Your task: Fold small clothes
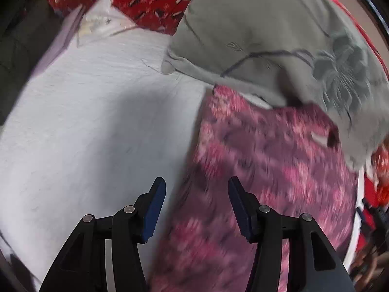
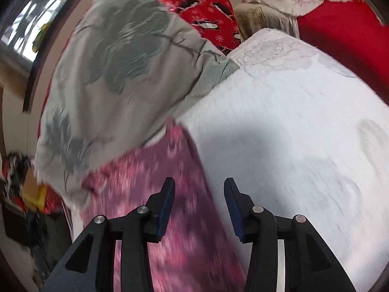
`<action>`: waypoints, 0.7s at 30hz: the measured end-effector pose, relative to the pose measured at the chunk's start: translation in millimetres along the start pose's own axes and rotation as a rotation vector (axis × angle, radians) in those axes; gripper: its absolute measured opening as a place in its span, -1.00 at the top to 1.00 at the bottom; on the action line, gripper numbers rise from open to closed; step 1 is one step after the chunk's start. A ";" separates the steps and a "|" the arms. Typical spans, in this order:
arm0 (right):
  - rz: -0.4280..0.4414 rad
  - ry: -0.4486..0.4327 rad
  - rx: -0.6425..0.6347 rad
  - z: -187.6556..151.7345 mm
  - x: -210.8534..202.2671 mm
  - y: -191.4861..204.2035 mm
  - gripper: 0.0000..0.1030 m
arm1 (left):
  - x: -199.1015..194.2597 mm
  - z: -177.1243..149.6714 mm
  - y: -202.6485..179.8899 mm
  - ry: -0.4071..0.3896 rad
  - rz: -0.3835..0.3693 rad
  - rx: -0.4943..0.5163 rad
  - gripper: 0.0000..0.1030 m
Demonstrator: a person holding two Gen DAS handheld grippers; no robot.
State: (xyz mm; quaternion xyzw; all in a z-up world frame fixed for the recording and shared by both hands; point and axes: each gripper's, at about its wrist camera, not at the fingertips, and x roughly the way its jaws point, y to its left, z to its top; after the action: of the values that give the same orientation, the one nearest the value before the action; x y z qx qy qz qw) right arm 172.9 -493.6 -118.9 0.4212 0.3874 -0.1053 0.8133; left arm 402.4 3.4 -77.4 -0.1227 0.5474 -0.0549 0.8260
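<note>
A pink and purple flowered garment [image 1: 262,170] lies flat on a white quilted bedspread [image 1: 85,126]. Its far edge runs under a grey pillow [image 1: 279,39]. My left gripper [image 1: 197,194] is open and empty, above the garment's left edge. The same garment [image 2: 150,189] shows in the right wrist view, on the white bedspread [image 2: 304,126] below the grey pillow [image 2: 116,77]. My right gripper [image 2: 199,192] is open and empty, above the garment's right edge. Both views are blurred.
A red patterned cushion [image 1: 150,2] and a white folded cloth [image 1: 97,22] lie at the far side of the bed. A red blanket [image 2: 345,39] and a beige cloth [image 2: 265,17] lie past the bedspread. Dark clutter [image 2: 22,194] sits by the bed's left side.
</note>
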 end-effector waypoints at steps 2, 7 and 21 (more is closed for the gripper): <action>0.017 0.009 -0.005 9.8 19.7 5.9 0.14 | 9.8 10.1 -6.8 0.004 -0.012 -0.006 -0.02; -0.021 0.031 -0.173 17.7 57.4 39.9 0.92 | 42.1 22.5 -30.7 -0.018 0.062 0.072 -0.02; 0.045 -0.114 -0.250 -11.4 2.8 52.1 0.54 | 25.7 -23.7 -50.2 -0.101 0.018 0.195 -0.09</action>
State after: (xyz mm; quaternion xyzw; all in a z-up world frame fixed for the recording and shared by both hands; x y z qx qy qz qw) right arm 194.5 -451.9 -93.4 0.3186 0.3409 -0.0616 0.8823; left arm 392.9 -54.2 -95.9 -0.0393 0.4983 -0.0945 0.8609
